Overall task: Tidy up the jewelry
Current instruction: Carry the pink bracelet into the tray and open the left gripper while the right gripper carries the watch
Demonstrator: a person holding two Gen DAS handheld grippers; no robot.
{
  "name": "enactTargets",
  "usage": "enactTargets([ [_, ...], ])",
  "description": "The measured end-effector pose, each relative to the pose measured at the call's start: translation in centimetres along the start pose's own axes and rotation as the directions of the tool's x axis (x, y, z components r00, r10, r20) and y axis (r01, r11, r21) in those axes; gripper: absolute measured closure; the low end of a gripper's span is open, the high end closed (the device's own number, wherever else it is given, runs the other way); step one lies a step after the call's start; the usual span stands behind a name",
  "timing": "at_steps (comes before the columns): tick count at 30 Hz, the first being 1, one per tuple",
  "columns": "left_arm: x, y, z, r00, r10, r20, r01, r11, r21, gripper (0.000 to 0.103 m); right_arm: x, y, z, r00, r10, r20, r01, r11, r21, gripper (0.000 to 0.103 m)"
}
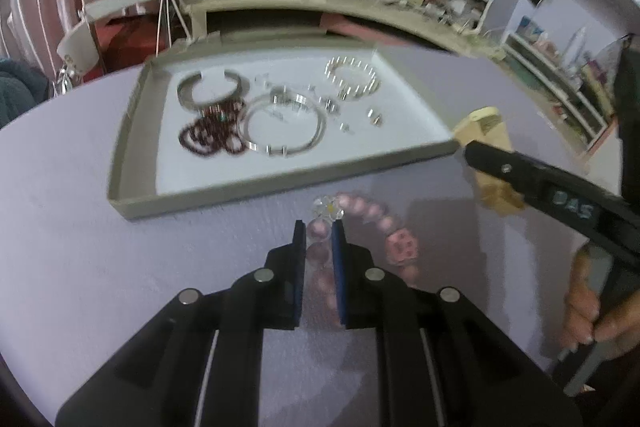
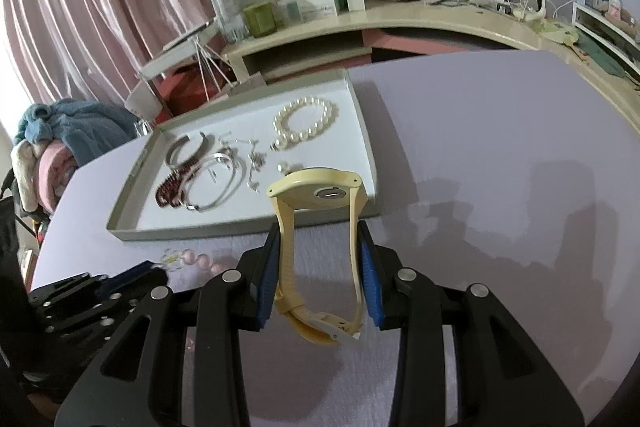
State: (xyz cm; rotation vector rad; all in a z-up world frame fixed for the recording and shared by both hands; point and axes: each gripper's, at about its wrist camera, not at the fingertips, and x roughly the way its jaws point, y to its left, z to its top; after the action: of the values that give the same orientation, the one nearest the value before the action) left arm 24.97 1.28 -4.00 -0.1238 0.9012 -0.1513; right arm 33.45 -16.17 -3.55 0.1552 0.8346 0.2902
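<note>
A pink bead bracelet [image 1: 374,213] with a clear flower charm lies on the lilac table just in front of the grey tray [image 1: 256,193]. My left gripper [image 1: 319,229] is shut on the bracelet's near beads, which show between the blue pads. In the right wrist view that bracelet [image 2: 200,261] trails from the left gripper [image 2: 136,271] at lower left. My right gripper [image 2: 320,239] is shut on the strap of a cream watch [image 2: 316,189], held over the tray's front right rim [image 2: 192,229]. The left wrist view shows the watch [image 1: 480,127] at that same tray corner.
The tray holds silver bangles [image 1: 280,127], a dark red bead strand [image 1: 208,135], a pearl bracelet [image 2: 308,125] and small earrings. A beige desk [image 2: 400,19] crowded with boxes and bottles stands behind. A person's hand [image 1: 588,311] grips the right handle. Pink curtains hang at left.
</note>
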Motion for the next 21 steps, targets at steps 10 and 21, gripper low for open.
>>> enactTargets([
  [10, -7.0, -0.2, 4.5, 0.982, -0.066, 0.176, 0.066, 0.998, 0.010, 0.090, -1.8, -0.1, 1.4, 0.998, 0.018, 0.063, -0.019, 1.000, 0.007, 0.066],
  [21, -10.9, 2.5, 9.0, 0.954, 0.010, 0.300, 0.001, 0.999, -0.034, 0.090, -3.1, -0.2, 3.0, 0.992, 0.017, 0.124, -0.017, 1.000, 0.001, 0.066],
])
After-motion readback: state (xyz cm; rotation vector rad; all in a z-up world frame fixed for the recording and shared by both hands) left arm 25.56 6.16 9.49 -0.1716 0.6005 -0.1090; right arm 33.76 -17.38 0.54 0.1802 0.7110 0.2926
